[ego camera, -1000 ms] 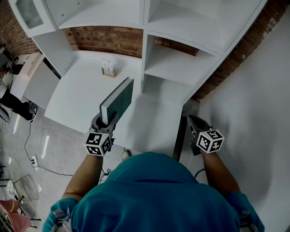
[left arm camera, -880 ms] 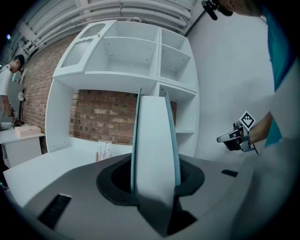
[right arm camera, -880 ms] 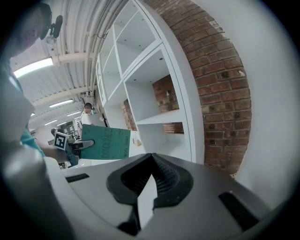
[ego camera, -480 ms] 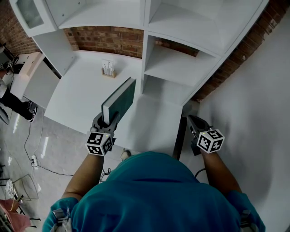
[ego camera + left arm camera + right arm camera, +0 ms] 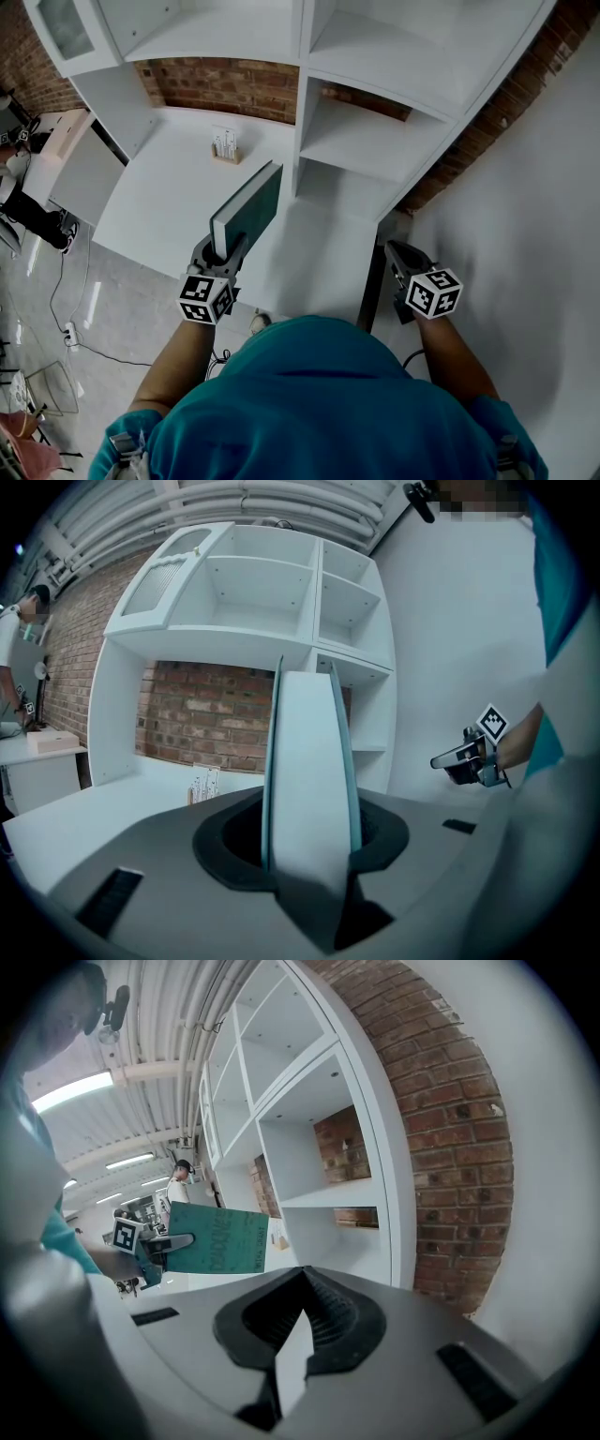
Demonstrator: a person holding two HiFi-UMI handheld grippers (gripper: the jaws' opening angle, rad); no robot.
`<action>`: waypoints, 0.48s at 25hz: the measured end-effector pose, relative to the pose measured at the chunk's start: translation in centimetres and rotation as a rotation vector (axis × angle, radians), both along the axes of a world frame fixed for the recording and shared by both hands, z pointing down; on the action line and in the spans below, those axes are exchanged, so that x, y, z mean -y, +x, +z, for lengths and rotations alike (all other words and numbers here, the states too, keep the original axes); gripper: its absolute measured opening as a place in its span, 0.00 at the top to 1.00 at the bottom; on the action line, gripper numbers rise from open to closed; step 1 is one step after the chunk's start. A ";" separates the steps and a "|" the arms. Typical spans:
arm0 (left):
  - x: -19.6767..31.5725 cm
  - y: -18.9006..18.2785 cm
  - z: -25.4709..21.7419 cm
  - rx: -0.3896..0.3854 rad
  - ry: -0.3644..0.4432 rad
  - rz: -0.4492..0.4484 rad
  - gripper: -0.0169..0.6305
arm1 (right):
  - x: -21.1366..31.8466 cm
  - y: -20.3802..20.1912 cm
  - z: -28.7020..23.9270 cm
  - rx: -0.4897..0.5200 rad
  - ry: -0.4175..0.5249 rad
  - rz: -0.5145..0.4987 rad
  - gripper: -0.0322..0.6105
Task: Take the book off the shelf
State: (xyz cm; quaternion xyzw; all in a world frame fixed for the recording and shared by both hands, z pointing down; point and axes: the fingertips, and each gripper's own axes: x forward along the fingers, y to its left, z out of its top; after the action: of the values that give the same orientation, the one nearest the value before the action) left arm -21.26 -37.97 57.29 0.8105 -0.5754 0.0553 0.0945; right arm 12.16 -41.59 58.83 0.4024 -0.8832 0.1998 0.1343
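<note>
Book (image 5: 248, 202) is gripped on edge by left tongs (image 5: 223, 251), long axis pointing far, left of shelf (image 5: 347, 141); right tongs (image 5: 394, 247) closed, empty.

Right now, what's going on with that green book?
A person holds a tool in each hand. The left tool is clamped on the teal book, holding it up on its edge above the white desk, out in front of the white shelf unit and not on any shelf. The right tool is shut with nothing in it, off to the side. A small holder stands at the back of the desk.
</note>
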 end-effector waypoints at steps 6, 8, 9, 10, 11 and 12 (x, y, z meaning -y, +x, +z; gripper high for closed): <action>-0.3 -0.2 -0.1 -0.002 0.007 -0.004 0.71 | -0.2 0.0 -0.1 -0.003 0.001 -0.003 0.92; -0.4 -0.2 -0.2 -0.003 0.009 -0.003 0.71 | -0.3 -0.1 -0.2 -0.005 0.002 -0.003 0.92; -0.5 -0.2 -0.2 -0.003 0.009 -0.002 0.71 | -0.4 -0.1 -0.2 -0.005 0.003 -0.004 0.92; -0.6 -0.2 -0.3 -0.004 0.010 -0.001 0.71 | -0.5 -0.2 -0.2 -0.005 0.004 -0.005 0.92; -0.7 -0.2 -0.3 -0.005 0.011 -0.001 0.71 | -0.5 -0.2 -0.2 -0.005 0.005 -0.007 0.92; -0.8 -0.2 -0.3 -0.005 0.012 0.000 0.71 | -0.6 -0.3 -0.2 -0.005 0.005 -0.008 0.92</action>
State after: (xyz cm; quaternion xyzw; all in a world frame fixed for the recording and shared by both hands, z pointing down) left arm -21.46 -37.18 56.97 0.8111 -0.5755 0.0497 0.0913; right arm 11.87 -40.97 58.59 0.3995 -0.8851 0.1961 0.1363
